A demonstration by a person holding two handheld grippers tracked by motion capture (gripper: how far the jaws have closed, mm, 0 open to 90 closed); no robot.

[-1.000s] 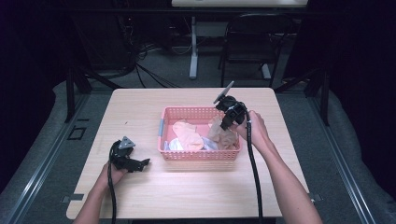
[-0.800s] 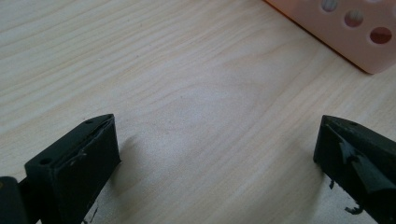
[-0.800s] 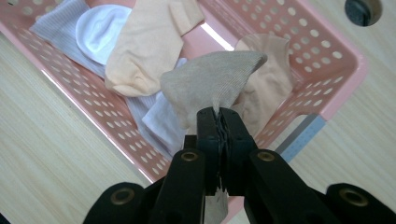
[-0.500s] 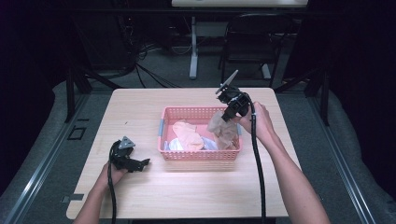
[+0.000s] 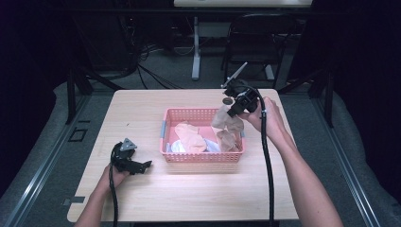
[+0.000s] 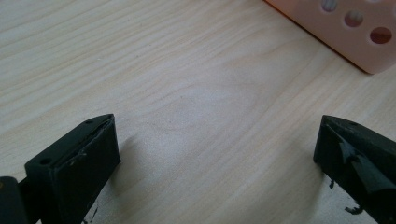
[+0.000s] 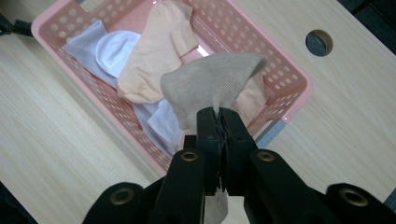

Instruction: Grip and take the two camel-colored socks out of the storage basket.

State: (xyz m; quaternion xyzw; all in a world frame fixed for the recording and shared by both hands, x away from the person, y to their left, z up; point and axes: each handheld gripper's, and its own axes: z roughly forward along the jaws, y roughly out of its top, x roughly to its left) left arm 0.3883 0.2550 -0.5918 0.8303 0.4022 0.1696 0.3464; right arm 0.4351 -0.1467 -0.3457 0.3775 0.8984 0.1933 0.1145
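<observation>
Pink perforated basket (image 5: 203,158) is sitting mid-table, holding peach and white socks. Over its right end, the right gripper (image 7: 218,122) is pinching a ribbed beige sock (image 7: 211,85) aloft. Left of the basket, the left gripper (image 5: 143,165) is resting with jaws spread.

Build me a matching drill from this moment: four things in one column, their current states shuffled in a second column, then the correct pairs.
Things
1. right tool
2. left tool
3. grey-brown knitted sock
4. peach-coloured sock

States
A. lying inside the pink perforated plastic basket
B. jaws wide apart, low over the bare wooden table
C. hanging in the air above the basket
D. jaws closed on fabric

Pairs: 1-D, 2-B, 3-C, 4-A
</observation>
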